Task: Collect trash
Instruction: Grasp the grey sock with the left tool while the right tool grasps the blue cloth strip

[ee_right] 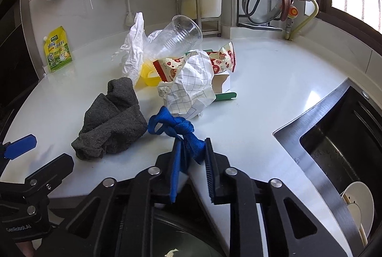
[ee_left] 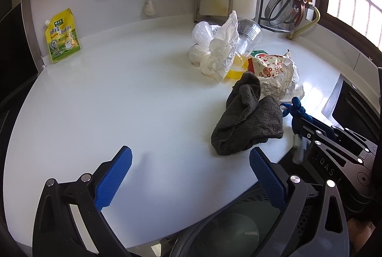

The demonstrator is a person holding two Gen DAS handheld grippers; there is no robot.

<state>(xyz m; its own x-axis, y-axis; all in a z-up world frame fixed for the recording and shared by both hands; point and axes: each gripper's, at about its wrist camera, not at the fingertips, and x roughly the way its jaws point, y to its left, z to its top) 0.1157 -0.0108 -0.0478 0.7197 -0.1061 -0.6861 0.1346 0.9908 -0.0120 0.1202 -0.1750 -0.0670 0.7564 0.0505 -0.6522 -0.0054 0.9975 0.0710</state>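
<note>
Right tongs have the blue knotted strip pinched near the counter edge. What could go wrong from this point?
The right tongs grip only one end of the blue knotted strip; its loops lie against the grey cloth, which may be dragged along. The checked paper wrapper sits close behind the knot and could be nudged into the leaning clear plastic cup. The left tongs are open, holding nothing.
</note>
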